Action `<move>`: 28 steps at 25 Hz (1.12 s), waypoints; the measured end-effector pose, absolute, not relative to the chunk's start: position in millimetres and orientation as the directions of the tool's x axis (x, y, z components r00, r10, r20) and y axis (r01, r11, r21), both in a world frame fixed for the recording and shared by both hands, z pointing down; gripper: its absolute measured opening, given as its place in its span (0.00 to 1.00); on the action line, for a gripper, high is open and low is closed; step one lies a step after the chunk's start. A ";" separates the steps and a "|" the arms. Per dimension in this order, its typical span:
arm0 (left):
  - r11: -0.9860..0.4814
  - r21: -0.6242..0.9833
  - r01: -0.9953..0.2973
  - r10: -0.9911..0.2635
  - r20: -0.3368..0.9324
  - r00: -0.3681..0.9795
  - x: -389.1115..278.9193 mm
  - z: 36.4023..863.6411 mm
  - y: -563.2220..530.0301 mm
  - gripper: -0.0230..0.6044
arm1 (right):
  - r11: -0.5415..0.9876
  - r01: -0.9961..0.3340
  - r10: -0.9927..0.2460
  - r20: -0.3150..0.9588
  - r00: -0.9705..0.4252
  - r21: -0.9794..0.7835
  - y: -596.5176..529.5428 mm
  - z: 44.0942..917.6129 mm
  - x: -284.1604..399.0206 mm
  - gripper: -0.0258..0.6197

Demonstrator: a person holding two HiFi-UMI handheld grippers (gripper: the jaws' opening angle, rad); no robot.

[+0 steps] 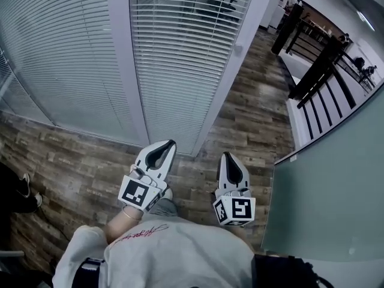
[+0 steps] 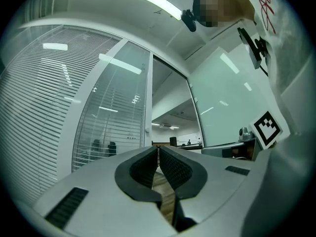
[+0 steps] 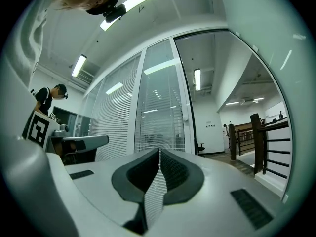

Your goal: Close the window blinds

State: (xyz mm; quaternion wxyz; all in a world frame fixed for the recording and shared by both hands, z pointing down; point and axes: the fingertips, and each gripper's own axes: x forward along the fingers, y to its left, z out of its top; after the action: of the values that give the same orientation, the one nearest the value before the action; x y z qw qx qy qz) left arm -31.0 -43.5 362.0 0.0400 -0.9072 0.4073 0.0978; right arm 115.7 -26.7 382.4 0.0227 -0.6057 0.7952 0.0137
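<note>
Wood floor (image 1: 78,161); window blinds (image 1: 180,53) hang vertical, slats horizontal; left gripper (image 1: 170,143), right gripper (image 1: 228,156) both closed, empty

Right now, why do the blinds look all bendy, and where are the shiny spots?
Head view: the wide lens bows the straight blinds; light is soft, without hard shadows. Left gripper view: a ceiling light glares, and reflections streak the glass wall. Right gripper view: everything curves inside a dark round border.
</note>
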 end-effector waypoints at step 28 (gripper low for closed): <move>-0.721 -0.024 -0.692 -0.675 -0.197 0.710 3.2 356.2 -209.8 0.07 | 0.165 -0.981 -0.972 -0.149 -0.179 0.104 -257.6 315.5 145.3 0.09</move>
State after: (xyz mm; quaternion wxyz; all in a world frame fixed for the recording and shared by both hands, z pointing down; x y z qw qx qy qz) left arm 3.2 -209.8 356.2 0.0482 -0.9235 0.3703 0.0875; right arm 145.3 -257.6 315.5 0.0236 -0.6402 0.7628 0.0881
